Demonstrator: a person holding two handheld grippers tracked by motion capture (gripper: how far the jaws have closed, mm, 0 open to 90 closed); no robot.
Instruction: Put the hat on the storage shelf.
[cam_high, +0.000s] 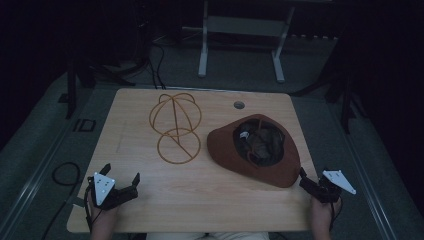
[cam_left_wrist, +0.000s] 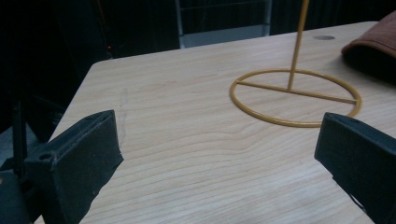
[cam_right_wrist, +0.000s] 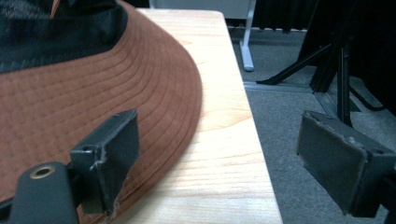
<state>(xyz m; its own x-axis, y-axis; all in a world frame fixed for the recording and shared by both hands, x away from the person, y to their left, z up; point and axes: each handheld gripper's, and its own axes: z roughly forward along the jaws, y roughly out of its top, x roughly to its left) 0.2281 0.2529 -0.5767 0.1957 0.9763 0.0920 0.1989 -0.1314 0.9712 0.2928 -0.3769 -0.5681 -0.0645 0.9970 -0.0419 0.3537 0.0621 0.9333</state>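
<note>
A: Why does the hat (cam_high: 255, 150) lie crown down, hollow up?

B: My guess is that it is meant to go on the wire stand (cam_high: 175, 127). The dark lining faces up and the brim is spread flat on the bench (cam_high: 200, 200), so a claw could get at its edge.

A: And where are the claws?

B: Both sit low at the near edge. The left claw (cam_high: 120, 182) is wide open and empty, facing the stand's ring base across bare wood. The right claw (cam_high: 309, 181) is open too, at the near right corner just beside the brim. In the right gripper view one jaw stands over the brim and the other hangs past the bench edge, above the floor (cam_right_wrist: 303, 93).

A: Is there room to move?

B: There's plenty in the middle and front left. It's tight on the right, where the brim runs close to the bench's side edge, and the hat and stand are near each other but apart
</note>
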